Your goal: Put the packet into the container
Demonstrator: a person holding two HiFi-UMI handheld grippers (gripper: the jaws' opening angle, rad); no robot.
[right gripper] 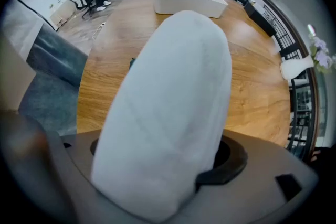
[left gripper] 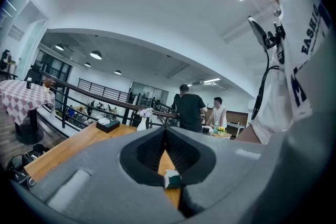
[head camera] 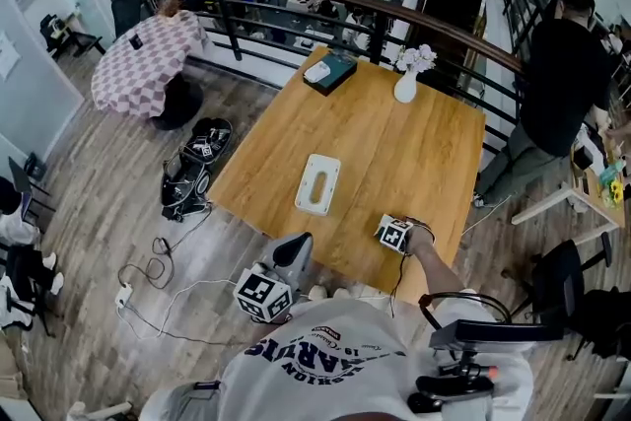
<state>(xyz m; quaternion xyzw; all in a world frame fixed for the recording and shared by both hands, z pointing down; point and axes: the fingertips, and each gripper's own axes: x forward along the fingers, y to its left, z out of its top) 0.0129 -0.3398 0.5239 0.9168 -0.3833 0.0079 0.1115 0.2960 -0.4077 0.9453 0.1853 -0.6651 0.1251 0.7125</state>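
A white packet (right gripper: 168, 113) fills the right gripper view, standing up between the jaws and hiding both of them. In the head view my right gripper (head camera: 394, 234) points straight down on the wooden table (head camera: 424, 153) near its front edge, and it covers the packet. It looks shut on the packet. The white oblong container (head camera: 317, 184) lies mid-table, to the upper left of that gripper, and shows at the far end of the table as container (right gripper: 186, 0). My left gripper (head camera: 293, 251) hangs at the table's front left corner, its grey fingers closed together and holding nothing.
A white vase with flowers (head camera: 407, 79) and a dark box (head camera: 330, 71) stand at the table's far edge by the railing. A person in black (head camera: 557, 84) stands to the right. Dark gear (head camera: 197, 168) and cables lie on the floor at the left.
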